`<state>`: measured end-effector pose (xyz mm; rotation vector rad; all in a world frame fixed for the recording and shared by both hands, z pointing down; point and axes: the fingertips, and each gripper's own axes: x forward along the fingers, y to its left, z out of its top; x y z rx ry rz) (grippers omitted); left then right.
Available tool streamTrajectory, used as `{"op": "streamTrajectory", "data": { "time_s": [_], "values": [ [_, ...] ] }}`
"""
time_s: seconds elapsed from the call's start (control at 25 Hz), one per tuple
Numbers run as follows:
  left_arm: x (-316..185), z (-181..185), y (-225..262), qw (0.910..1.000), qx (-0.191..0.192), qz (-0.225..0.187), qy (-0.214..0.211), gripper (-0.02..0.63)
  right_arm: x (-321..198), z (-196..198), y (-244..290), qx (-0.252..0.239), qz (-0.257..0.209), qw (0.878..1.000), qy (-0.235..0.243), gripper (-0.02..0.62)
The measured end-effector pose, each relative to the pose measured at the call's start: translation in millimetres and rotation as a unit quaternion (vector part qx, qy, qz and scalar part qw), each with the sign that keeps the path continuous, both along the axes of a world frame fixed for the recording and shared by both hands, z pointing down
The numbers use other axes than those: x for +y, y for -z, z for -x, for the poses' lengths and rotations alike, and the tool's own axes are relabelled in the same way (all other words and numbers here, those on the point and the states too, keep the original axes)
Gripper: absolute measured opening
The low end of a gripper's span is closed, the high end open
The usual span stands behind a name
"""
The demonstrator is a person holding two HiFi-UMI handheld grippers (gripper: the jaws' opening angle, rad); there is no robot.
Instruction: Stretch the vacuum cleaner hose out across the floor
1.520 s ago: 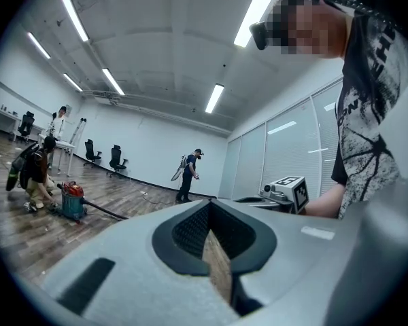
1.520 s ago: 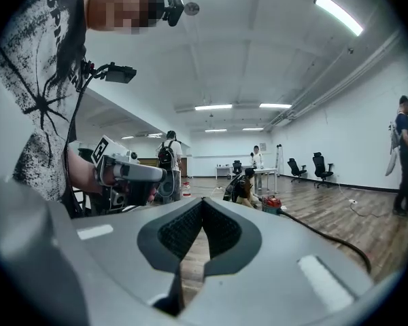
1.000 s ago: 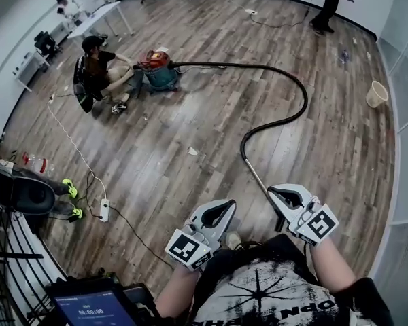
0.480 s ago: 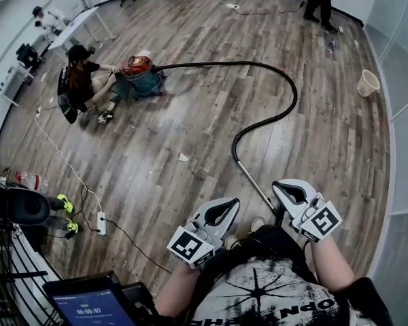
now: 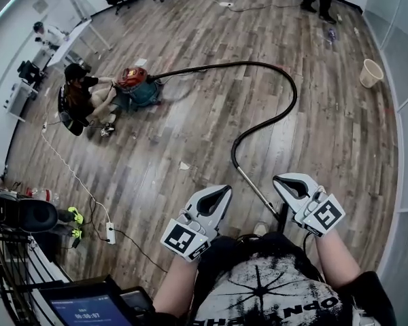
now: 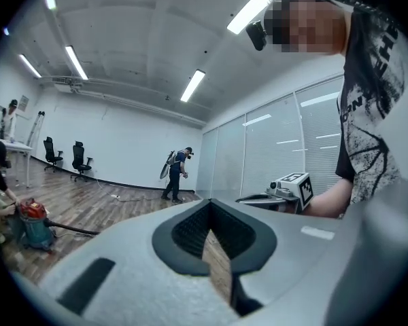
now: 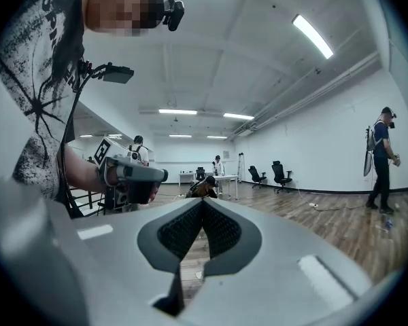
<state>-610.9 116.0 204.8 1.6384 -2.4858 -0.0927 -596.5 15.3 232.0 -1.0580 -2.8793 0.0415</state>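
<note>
Black hose (image 5: 296,95) ahead of the tongs, curved over wood floor (image 5: 190,128), its rigid tube between them. Left tongs (image 5: 214,194) and right tongs (image 5: 290,182) pressed together, pinching nothing.

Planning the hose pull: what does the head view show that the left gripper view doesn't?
Only the head view: the hose in its whole looping run across the floor, its wand leading back toward the camera, and a wastebasket. Only the left gripper view: ceiling lights and a glass wall. Both: the vacuum cleaner, the left gripper and the right gripper, each shut and empty.
</note>
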Motion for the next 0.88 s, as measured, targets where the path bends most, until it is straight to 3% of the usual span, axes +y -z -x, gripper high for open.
{"op": "streamTrajectory", "data": {
  "time_s": [0.52,0.88],
  "values": [
    [-61.1,33.8,-29.7,0.9944,0.021,0.022,-0.101,0.002,-55.8,7.4,-40.8,0.034,-0.001,0.995,-0.092,0.008],
    [-63.7,102.6,-54.3,0.9744,0.019,0.026,-0.222,0.002,-43.8,66.8,-58.1,0.053,-0.013,0.978,-0.204,0.008]
  ]
}}
